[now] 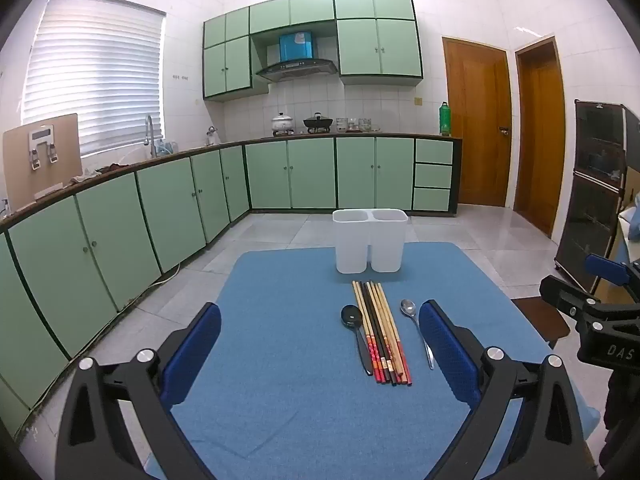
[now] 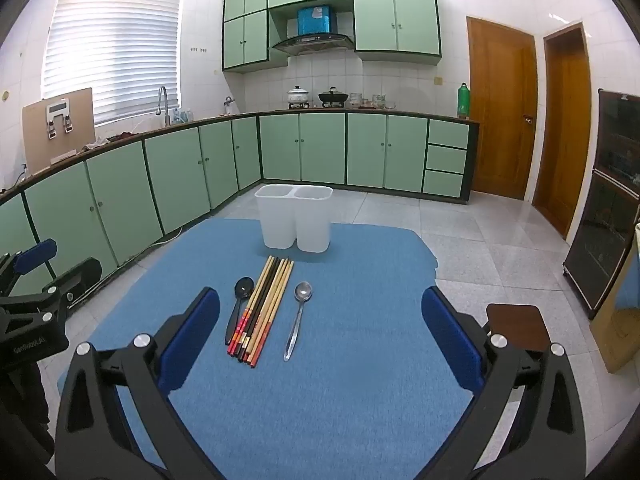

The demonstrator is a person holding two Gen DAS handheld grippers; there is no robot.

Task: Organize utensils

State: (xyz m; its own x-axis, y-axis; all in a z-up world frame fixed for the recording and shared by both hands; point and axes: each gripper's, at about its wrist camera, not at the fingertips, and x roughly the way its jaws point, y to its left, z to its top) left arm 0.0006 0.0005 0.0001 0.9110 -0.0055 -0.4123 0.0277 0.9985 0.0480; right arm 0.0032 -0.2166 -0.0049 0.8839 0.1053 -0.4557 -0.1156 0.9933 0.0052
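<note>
Bundled chopsticks between black spoon and steel spoon.

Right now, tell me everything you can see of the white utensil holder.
The white utensil holder is a matte, plastic-looking tub with two open-topped compartments side by side, joined at the rim. Both look empty. It stands upright at the far end of the blue mat, just beyond the chopsticks' tips, touching only the mat.

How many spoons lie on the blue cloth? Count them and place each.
2. A black plastic spoon lies left of the bundle of wooden chopsticks; a shiny metal spoon lies right of it. None seems hidden.
</note>
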